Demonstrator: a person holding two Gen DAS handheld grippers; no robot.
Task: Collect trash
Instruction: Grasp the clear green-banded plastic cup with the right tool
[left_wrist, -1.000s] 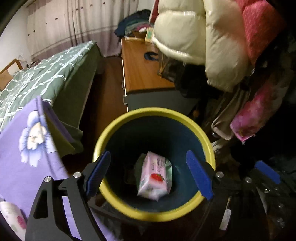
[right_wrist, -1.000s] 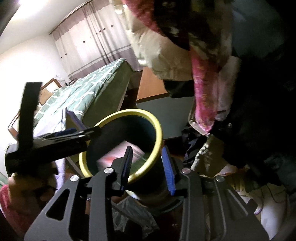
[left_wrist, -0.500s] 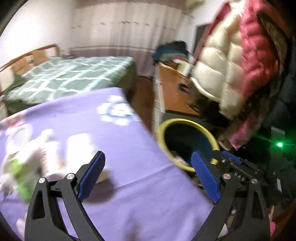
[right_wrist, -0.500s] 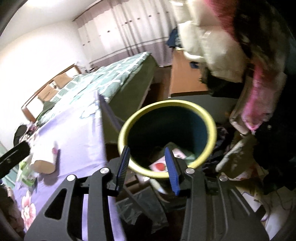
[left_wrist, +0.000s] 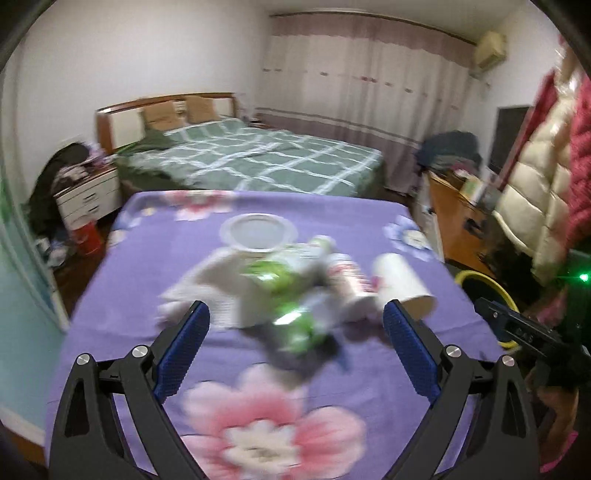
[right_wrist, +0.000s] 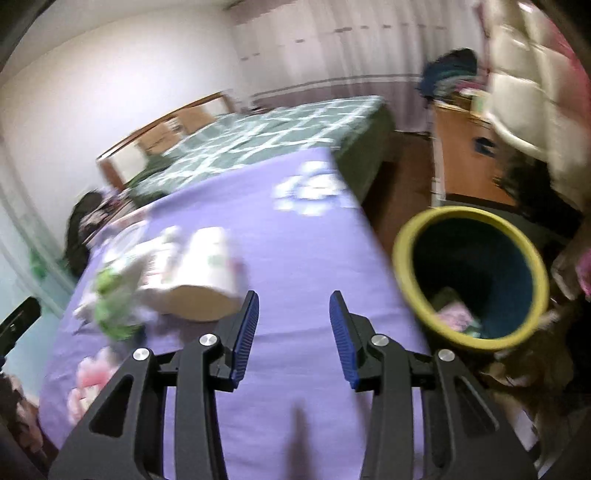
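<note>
A pile of trash (left_wrist: 295, 291) lies on the purple flowered tablecloth (left_wrist: 258, 406): a white paper cup on its side (left_wrist: 402, 282), a pink-labelled cup (left_wrist: 351, 277), green wrappers (left_wrist: 291, 321), white paper and a white lid (left_wrist: 258, 230). My left gripper (left_wrist: 295, 339) is open and empty, just short of the pile. My right gripper (right_wrist: 293, 332) is open and empty above the cloth (right_wrist: 295, 251), with the paper cup (right_wrist: 199, 280) to its left. The yellow-rimmed dark bin (right_wrist: 469, 273) stands to the right, with a pink carton (right_wrist: 456, 317) inside. The views are blurred.
A green checked bed (left_wrist: 258, 162) lies behind the table. A wooden desk (left_wrist: 458, 221) and hanging puffy coats (left_wrist: 546, 184) are at the right. A white nightstand (left_wrist: 88, 195) and a red bucket (left_wrist: 86, 236) stand at the left. The bin rim (left_wrist: 484, 280) shows past the table's right edge.
Both grippers have swung left from over the bin to the table. The left now faces the trash pile. The right gripper's jaws have widened. The carton lies in the bin.
</note>
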